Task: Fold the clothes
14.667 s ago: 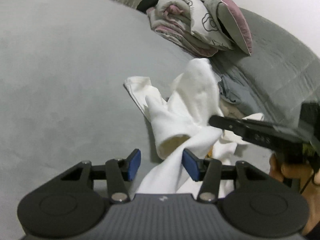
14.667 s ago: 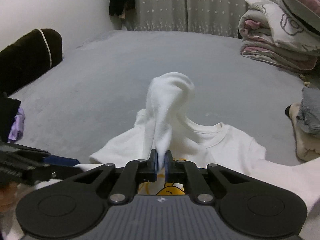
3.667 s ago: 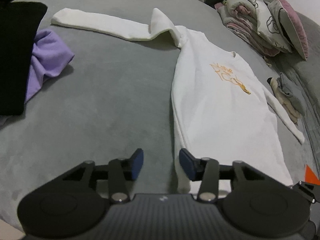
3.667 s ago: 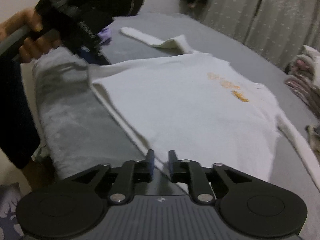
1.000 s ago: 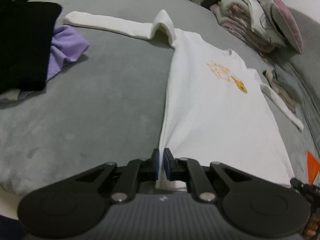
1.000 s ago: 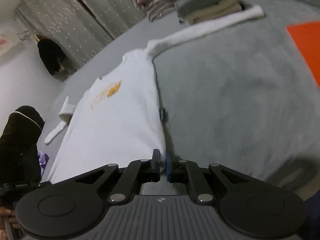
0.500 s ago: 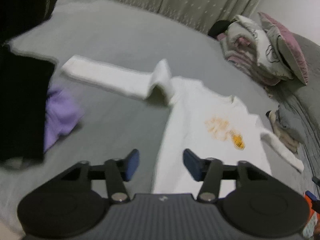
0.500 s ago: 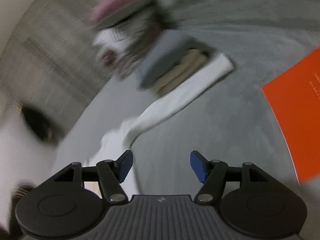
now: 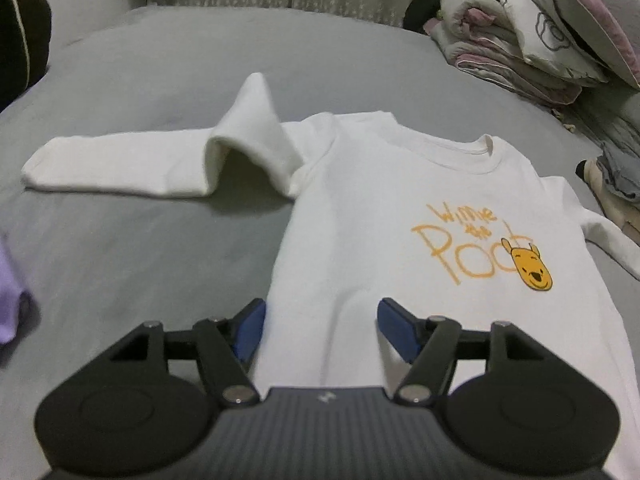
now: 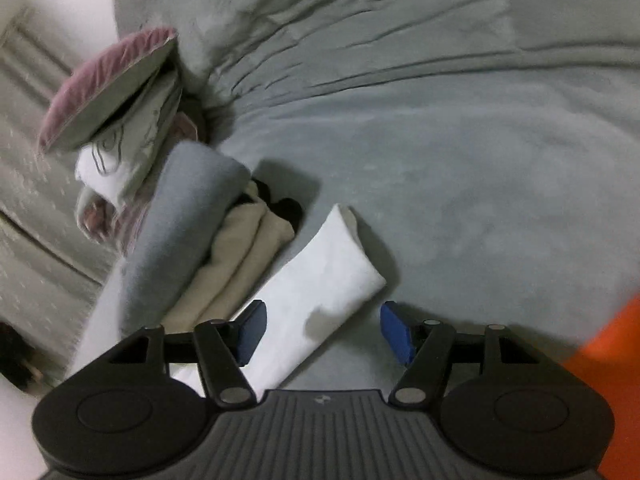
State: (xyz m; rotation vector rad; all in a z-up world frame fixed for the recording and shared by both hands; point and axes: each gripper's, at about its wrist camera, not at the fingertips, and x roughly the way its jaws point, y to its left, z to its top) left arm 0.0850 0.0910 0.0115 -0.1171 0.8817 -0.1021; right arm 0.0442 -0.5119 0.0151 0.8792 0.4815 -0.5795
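A white long-sleeved shirt (image 9: 380,208) with a yellow bear print lies flat, front up, on the grey bed (image 9: 140,260). Its left sleeve (image 9: 120,160) stretches sideways, with a raised fold (image 9: 252,120) at the shoulder. My left gripper (image 9: 320,330) hovers over the shirt's left side. Its jaws are opening, with fabric below them and no pad pressing. In the right wrist view the right sleeve's cuff end (image 10: 332,272) lies on the bed. My right gripper (image 10: 320,332) is over it. Its jaws are closing with the sleeve between them, pads apart from it.
A folded pile of grey and beige clothes (image 10: 200,240) lies right beside the right sleeve. Stacked quilts and a pink-edged pillow (image 9: 540,32) sit at the bed's far right. An orange sheet (image 10: 612,360), a purple garment (image 9: 12,300) and a dark roll (image 9: 20,40) lie at the edges.
Both grippers let go of the shirt's hem corners and opened. The left moved forward along the shirt's left side. The right swung over to the right sleeve's cuff.
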